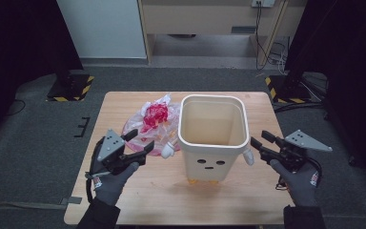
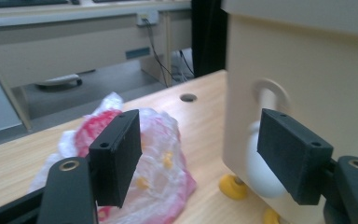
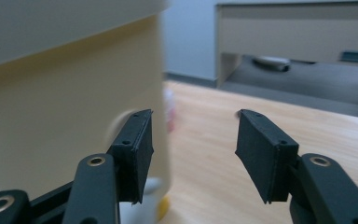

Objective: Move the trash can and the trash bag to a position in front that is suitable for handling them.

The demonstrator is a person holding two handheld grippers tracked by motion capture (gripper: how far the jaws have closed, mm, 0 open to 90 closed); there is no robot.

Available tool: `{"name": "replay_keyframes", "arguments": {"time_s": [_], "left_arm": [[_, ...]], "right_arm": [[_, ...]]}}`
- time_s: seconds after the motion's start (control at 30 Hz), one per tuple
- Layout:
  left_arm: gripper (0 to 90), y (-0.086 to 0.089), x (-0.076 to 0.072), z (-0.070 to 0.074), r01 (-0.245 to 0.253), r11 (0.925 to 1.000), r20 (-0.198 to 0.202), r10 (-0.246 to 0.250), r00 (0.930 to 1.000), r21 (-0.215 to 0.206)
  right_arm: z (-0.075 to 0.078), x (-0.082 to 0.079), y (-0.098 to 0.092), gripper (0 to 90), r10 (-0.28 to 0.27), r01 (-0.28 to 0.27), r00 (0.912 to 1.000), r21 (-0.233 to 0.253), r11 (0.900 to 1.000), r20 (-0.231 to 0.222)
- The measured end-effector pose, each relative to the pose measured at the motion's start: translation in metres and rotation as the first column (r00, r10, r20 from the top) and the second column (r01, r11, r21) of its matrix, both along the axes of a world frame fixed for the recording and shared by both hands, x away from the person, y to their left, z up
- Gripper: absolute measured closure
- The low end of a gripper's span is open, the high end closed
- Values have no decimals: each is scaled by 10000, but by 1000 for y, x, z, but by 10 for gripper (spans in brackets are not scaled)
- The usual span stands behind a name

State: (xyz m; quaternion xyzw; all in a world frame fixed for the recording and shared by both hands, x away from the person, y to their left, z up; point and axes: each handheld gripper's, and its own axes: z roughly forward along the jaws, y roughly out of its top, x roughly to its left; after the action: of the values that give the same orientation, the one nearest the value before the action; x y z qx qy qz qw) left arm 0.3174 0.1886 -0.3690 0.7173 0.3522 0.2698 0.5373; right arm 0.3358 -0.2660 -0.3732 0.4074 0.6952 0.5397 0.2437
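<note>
At lower left of the high view, the left gripper (image 1: 140, 143) gapes wide and grips nothing, its tips just beside the cream bin (image 1: 213, 138) at frame centre. At lower right, the right gripper (image 1: 262, 140) is likewise spread and empty, near the bin's white side handle (image 1: 249, 156). A pink-and-clear plastic bag (image 1: 152, 123) lies left of the bin on the wooden table (image 1: 138, 200).

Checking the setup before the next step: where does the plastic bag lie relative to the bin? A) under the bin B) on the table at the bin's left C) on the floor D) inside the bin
B: the bag lies on the table to the left of the bin, whose inside looks empty.
</note>
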Motion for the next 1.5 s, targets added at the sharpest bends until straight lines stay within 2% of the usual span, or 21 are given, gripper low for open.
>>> {"name": "replay_keyframes", "arguments": {"time_s": [0.03,0.1,0.2,0.23,0.3,0.43,0.63,0.8,0.9,1.1,1.17,1.27,1.33,1.5], "left_arm": [[299,-5,-1,-1,107,9999,1,-107,9999,11],[299,-13,-4,-3,360,9993,-75,-359,9993,83],[299,-26,-7,-8,656,9970,-110,-652,9978,401],[299,-29,-7,-10,747,9961,-149,-741,9971,474],[299,-35,-6,-15,829,9946,-232,-817,9964,616],[300,-45,-3,-26,897,9892,-324,-865,9957,1158],[350,-55,-1,-35,772,9835,-124,-762,9970,1636],[449,-54,0,-36,637,9851,-138,-623,9980,1595],[513,-51,1,-36,803,9874,-362,-761,9964,1363],[523,-44,-1,-31,888,9919,-424,-852,9955,912],[524,-42,-1,-29,834,9913,-512,-785,9956,1022],[525,-37,-1,-30,719,9935,-578,-670,9961,883],[525,-33,-2,-29,620,9941,-589,-569,9966,889],[525,-21,-4,-25,324,9948,-542,-273,9982,968]], "right_arm": [[-1,-1,4,456,165,-165,9999,-164,9997,-27],[-3,-3,10,463,493,-498,9985,-192,9986,-251],[-5,-5,16,484,883,-892,9951,-177,9959,-455],[-6,-6,17,489,940,-955,9947,-353,9948,-411],[-7,-6,19,500,924,-955,9944,-612,9936,-509],[-15,-4,19,527,934,-1008,9918,-840,9914,-877],[-22,-3,18,560,993,-1084,9881,-735,9914,-1174],[-23,-3,19,580,1050,-1158,9868,-841,9897,-1233],[-25,-2,21,603,1105,-1233,9849,-920,9881,-1331],[-26,-3,22,612,1123,-1239,9839,-771,9893,-1390],[-26,-4,23,613,1295,-1389,9812,-578,9886,-1430],[-26,-5,26,613,1498,-1557,9790,-328,9873,-1386],[-25,-6,30,613,1605,-1662,9778,-326,9855,-1349],[-30,-7,42,611,2022,-2080,9680,-239,9778,-1489]]}}
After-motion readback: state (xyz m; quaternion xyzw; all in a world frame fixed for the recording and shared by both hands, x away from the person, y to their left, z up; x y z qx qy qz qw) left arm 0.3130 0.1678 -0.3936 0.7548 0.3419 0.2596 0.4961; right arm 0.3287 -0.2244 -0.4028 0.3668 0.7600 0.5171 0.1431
